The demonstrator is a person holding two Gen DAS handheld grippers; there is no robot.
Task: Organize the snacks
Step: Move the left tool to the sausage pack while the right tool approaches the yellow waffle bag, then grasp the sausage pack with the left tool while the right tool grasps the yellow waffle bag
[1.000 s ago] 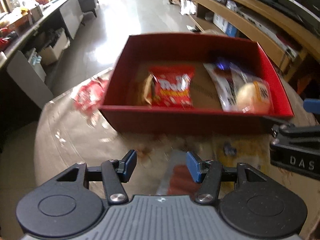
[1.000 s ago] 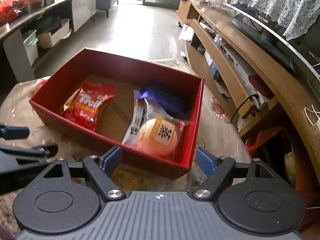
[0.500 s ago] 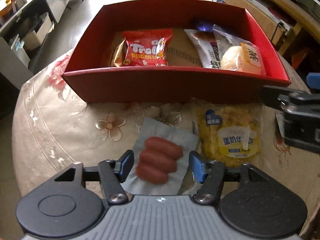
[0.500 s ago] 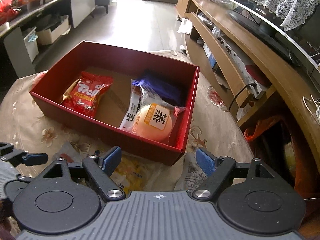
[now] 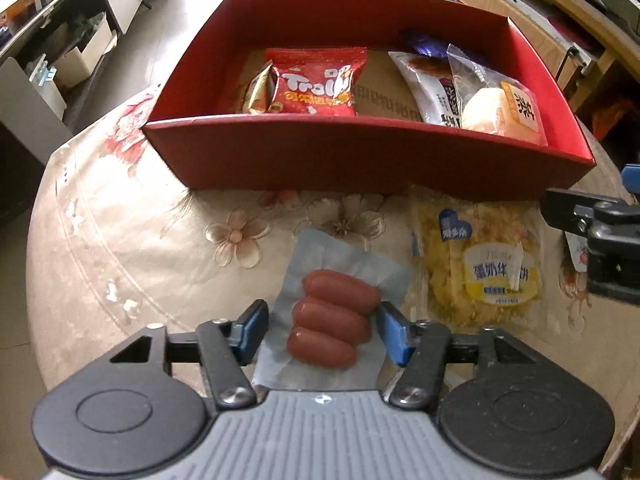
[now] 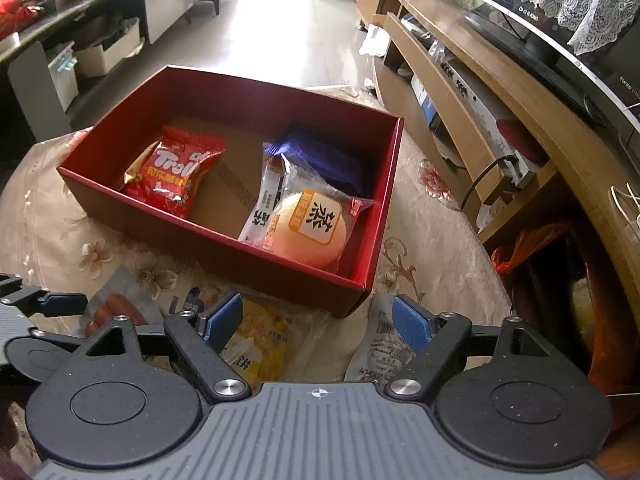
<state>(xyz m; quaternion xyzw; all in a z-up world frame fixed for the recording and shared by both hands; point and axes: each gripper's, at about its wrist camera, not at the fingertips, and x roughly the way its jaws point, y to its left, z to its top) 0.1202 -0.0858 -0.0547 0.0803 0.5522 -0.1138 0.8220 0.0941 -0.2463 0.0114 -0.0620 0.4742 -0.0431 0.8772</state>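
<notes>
A round surface [image 5: 120,264] covered with a flower-patterned cloth holds a red box [image 5: 360,160] at its far side. Inside the box, at the left, lies a red candy bag [image 5: 316,84] with a small gold packet [image 5: 258,92] touching its left edge. At the right of the box lie a white wrapper [image 5: 432,92], a wrapped round bun [image 5: 496,110] and, behind them, a purple packet [image 5: 424,44].

The left claw [image 5: 322,330] is held low over the near part of the surface, pointing toward the box. Its blue pads are spread apart on either side of a clear sausage pack [image 5: 332,320] with three sausages, which lies flat on the cloth. The right pad is at the sausages' edge, though whether it touches cannot be told; the left pad stands clear of them. The pack is not gripped.

Just right of the sausages, near the box's front wall, lies a yellow snack bag [image 5: 480,264].

The right claw [image 6: 318,322] hovers higher, tilted down toward the near right corner of the box [image 6: 372,216]. Its fingers are spread wide and hold nothing. Below its left finger is the yellow snack bag [image 6: 264,340]; below its right finger is a white printed packet [image 6: 384,344] on the cloth.
</notes>
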